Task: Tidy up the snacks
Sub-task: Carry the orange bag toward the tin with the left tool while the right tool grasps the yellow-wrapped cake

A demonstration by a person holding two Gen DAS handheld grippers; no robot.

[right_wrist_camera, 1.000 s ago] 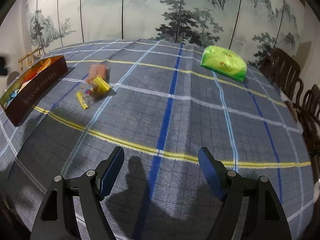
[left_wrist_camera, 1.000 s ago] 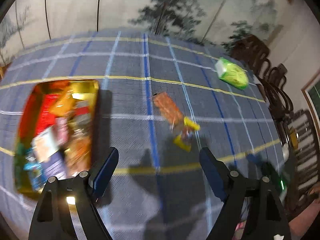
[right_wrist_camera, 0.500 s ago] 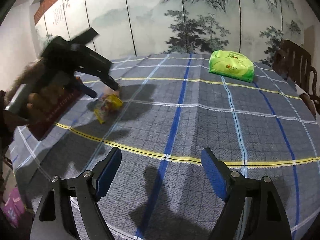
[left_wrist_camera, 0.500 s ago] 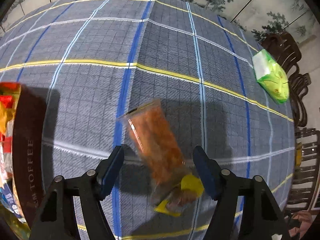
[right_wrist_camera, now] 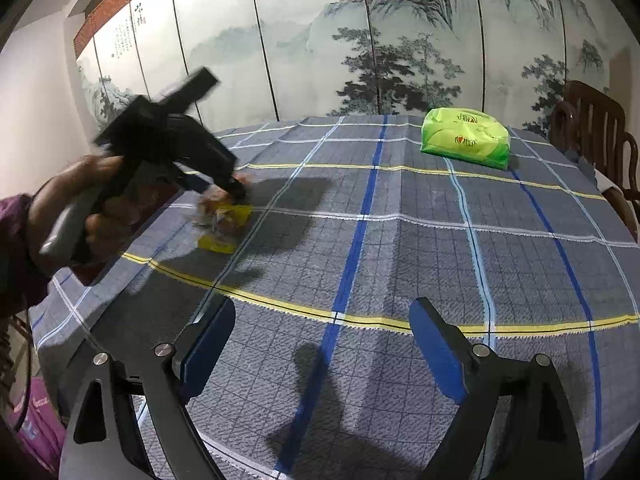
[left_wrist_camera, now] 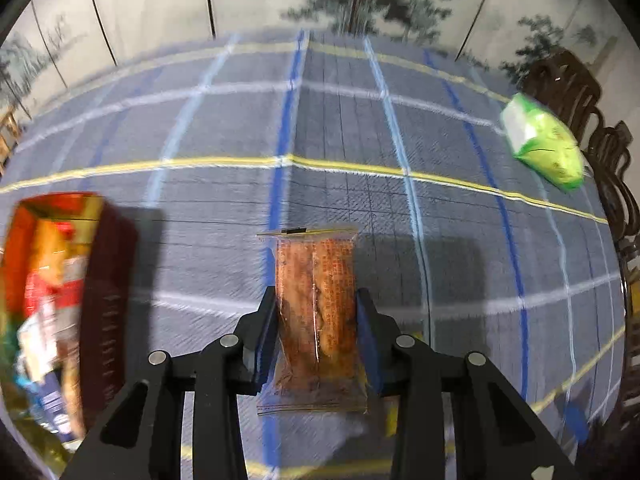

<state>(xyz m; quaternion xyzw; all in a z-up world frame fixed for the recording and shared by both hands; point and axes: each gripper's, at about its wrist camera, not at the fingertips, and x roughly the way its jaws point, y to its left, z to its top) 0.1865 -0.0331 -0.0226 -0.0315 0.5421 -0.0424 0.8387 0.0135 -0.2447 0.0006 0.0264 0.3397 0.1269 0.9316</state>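
Note:
A clear packet of orange-brown snack (left_wrist_camera: 316,268) lies lengthwise on the blue plaid tablecloth (left_wrist_camera: 400,128). My left gripper (left_wrist_camera: 315,294) is closing onto it, and both pads press its long sides. In the right wrist view, a hand holds the left gripper (right_wrist_camera: 234,188) tilted down over a small pile of yellow-wrapped snacks (right_wrist_camera: 230,216). The open toffee tin (left_wrist_camera: 106,280), filled with several packets, stands just left of the left gripper. My right gripper (right_wrist_camera: 322,312) hovers above the near part of the table; its jaws are opening and hold nothing.
A green tissue pack (right_wrist_camera: 466,142) (left_wrist_camera: 540,144) lies at the far right of the table. Dark wooden chairs (right_wrist_camera: 592,124) stand along the right edge. A painted folding screen (right_wrist_camera: 360,40) closes the back. A pink bag (right_wrist_camera: 36,420) sits on the floor, lower left.
My left gripper came down over the orange-brown packet and its jaws shut on it. My right gripper's jaws spread wider while the hand stayed in place and tilted up a little.

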